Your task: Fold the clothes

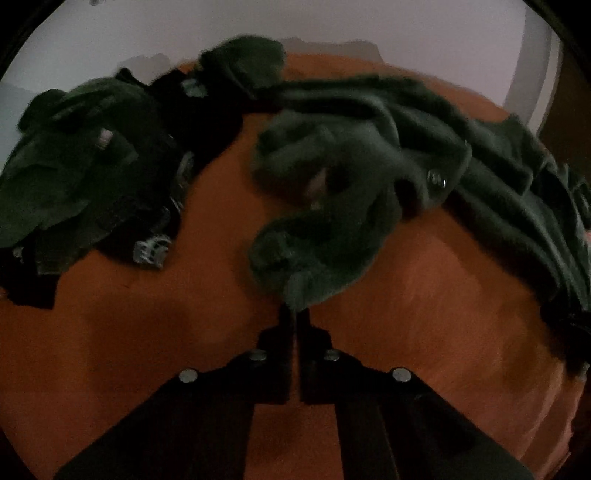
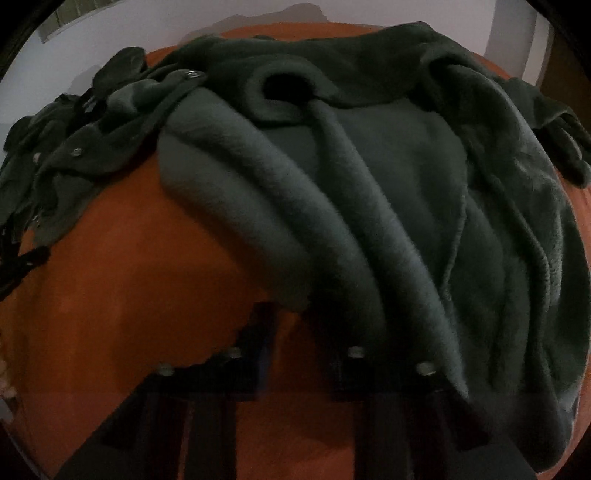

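Observation:
A dark green fleece jacket [image 1: 332, 206] with metal snap buttons lies crumpled on an orange cloth surface [image 1: 129, 332]. My left gripper [image 1: 295, 314] has its fingers together, pinching a bunched end of the fleece at their tips. In the right wrist view the same jacket [image 2: 388, 177] spreads wide and drapes over my right gripper [image 2: 303, 314]. Its left finger [image 2: 264, 317] shows beside a thick fold, its right finger is hidden under the cloth, and the fold runs between them.
A heap of other dark green and black clothes [image 1: 74, 177] lies at the left, also seen at the left edge as a dark pile [image 2: 44, 170]. A pale wall [image 1: 332, 22] rises behind the orange surface [image 2: 129, 277].

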`<state>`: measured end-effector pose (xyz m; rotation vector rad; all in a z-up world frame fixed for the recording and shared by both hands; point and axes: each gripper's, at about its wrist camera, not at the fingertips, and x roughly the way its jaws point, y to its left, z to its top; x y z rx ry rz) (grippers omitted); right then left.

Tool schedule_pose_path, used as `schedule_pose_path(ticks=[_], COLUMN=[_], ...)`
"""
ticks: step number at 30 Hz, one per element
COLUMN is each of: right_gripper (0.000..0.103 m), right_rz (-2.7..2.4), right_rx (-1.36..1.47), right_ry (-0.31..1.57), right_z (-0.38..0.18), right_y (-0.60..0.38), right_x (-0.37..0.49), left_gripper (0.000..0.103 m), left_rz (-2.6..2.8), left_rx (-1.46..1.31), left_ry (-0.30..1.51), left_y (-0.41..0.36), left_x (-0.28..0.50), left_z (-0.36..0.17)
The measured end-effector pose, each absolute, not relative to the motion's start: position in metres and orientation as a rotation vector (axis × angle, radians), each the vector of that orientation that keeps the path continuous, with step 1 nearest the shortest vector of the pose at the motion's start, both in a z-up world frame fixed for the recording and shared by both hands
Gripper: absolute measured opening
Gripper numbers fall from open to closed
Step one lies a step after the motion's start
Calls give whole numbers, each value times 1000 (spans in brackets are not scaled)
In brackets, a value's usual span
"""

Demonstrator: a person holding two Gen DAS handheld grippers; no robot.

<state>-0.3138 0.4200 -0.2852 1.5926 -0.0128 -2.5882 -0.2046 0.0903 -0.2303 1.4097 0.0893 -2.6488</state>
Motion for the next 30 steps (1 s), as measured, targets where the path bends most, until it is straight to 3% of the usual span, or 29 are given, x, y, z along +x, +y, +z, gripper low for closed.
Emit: schedule_pose_path(ticks=[2,5,10,15,17,18,19,25,26,27,28,30], right_gripper=[1,1,0,0,0,0,0,2,4,19,40,53], right_rz=[-2634,-2640,-2679,-2692,-2694,-2685,-2664,-2483,-2455,-2428,-2412,-2403], right_rx=[1568,1491,1189,956,923,923,950,1348,1401,1450,1486,1514], right_ry=[7,-142,-63,-156,-182,-181,-164,9,34,59,79,100], right_z=[-280,-255,-183,-110,-93,-89,-92,-193,-213,-231,-246,-264], right_y=[423,426,405,410,418,422,421,395,389,383,379,372], right_x=[-313,-295,-237,-191,-178,-175,-177,-220,-228,-237,-243,-252], left_gripper=[0,0,0,1,15,33,44,44,44,44,44,44], left_rz=[-2638,-2669,-2773,-2822,-2802,-2784,-2764,-2663,-2673,-2684,-2696,-2721], left_rx=[1363,1295,1068,1014,1083,1123,1161,1373,1378,1382,1388,1401], left_ry=[117,170,111,107,179,213,244,263,248,233,213,161], left_y=[89,86,92,86,80,77,74,84,89,94,99,111], left_x=[-197,-180,-150,-131,-125,-122,-119,-130,-132,-133,-134,-136], left_z=[-216,-186,-115,-77,-88,-96,-104,-156,-157,-159,-162,-168])
